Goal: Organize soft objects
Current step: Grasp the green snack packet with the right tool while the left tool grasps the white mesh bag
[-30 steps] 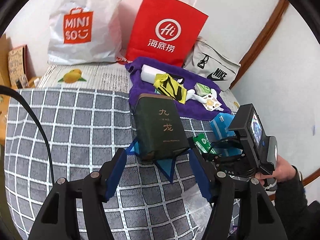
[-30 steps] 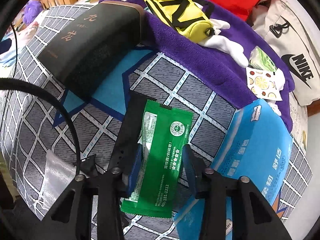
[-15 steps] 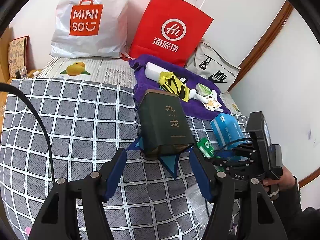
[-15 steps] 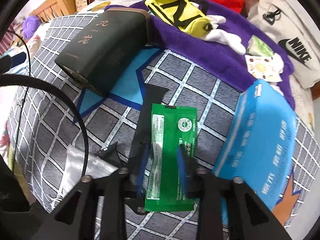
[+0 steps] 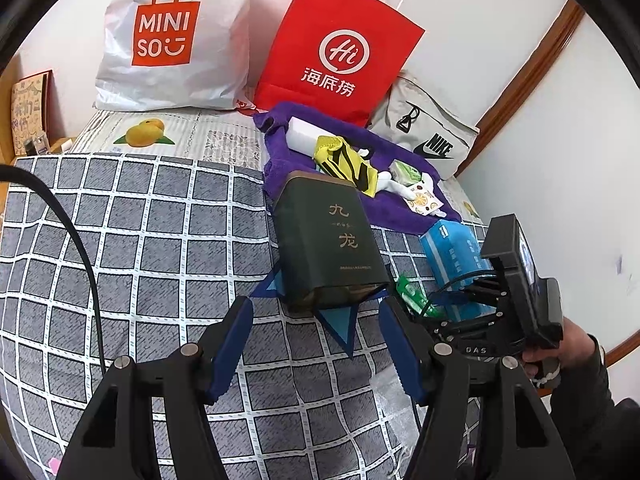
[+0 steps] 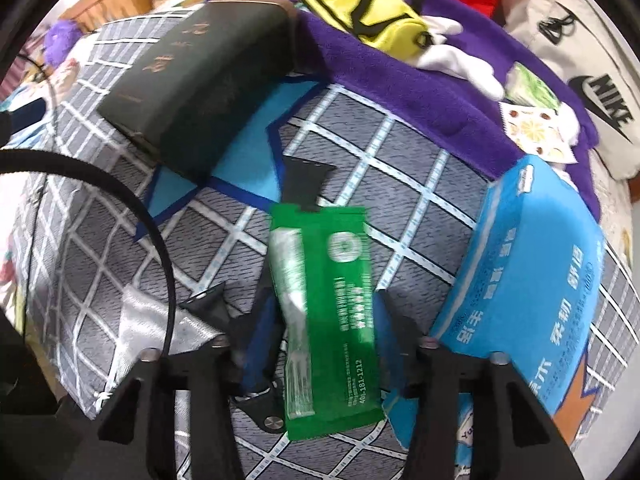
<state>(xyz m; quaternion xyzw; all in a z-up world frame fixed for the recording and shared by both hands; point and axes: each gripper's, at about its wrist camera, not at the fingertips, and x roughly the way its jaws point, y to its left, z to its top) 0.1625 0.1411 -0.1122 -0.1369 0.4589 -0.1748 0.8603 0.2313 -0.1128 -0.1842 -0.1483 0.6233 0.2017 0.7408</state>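
A green plastic packet [image 6: 332, 300] sits between the fingers of my right gripper [image 6: 324, 312], which points down at the checked bed cover; the pads press on its long edges. A black strap [image 6: 306, 176] pokes out from under the packet's far end. In the left wrist view the packet [image 5: 414, 296] shows at that gripper's tips, with a hand [image 5: 560, 344] on the handle. My left gripper [image 5: 314, 308] hangs open above the cover, nothing between its fingers, a dark green tin [image 5: 328, 240] just beyond. A purple towel [image 5: 400, 208] carries a yellow pouch [image 5: 348, 164] and small packets.
A blue tissue pack [image 6: 532, 280] lies right of the packet, and a silver pouch [image 6: 148, 332] lies left of it. A white Miniso bag [image 5: 168, 40], a red paper bag [image 5: 340, 52] and a Nike bag [image 5: 428, 140] lean on the back wall. A cable [image 5: 80, 248] crosses the cover.
The green packet has slid back off the black strap together with the right gripper, baring more of the strap. The left gripper has stayed open in about the same place.
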